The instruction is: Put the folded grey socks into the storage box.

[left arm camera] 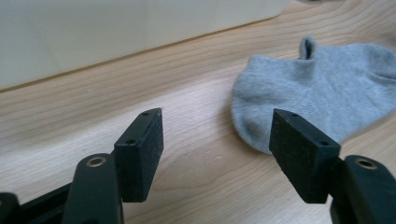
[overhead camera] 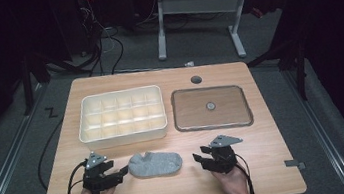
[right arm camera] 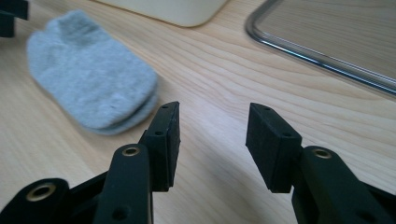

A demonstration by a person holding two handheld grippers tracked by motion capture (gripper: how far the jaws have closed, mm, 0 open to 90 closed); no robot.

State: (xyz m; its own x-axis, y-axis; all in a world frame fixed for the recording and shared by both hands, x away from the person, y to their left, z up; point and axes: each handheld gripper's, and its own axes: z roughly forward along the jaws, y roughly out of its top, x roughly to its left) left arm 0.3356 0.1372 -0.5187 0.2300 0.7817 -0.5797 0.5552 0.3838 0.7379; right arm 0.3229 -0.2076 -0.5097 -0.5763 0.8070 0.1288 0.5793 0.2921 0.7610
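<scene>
The small grey knitted ankle sock is lying flat on the pale wooden table, between the two grippers; the left gripper is sitting just beside the sock's near end, its jaws standing wide with nothing between them, one pad hanging over the sock's edge in the left gripper view; the right gripper is resting near the sock's other end, apart from it, its jaws parted over bare wood and gripping nothing; beyond the left gripper the cream plastic divided tray is standing; beyond the right gripper the clear rectangular lid with rounded corners is lying flat.
</scene>
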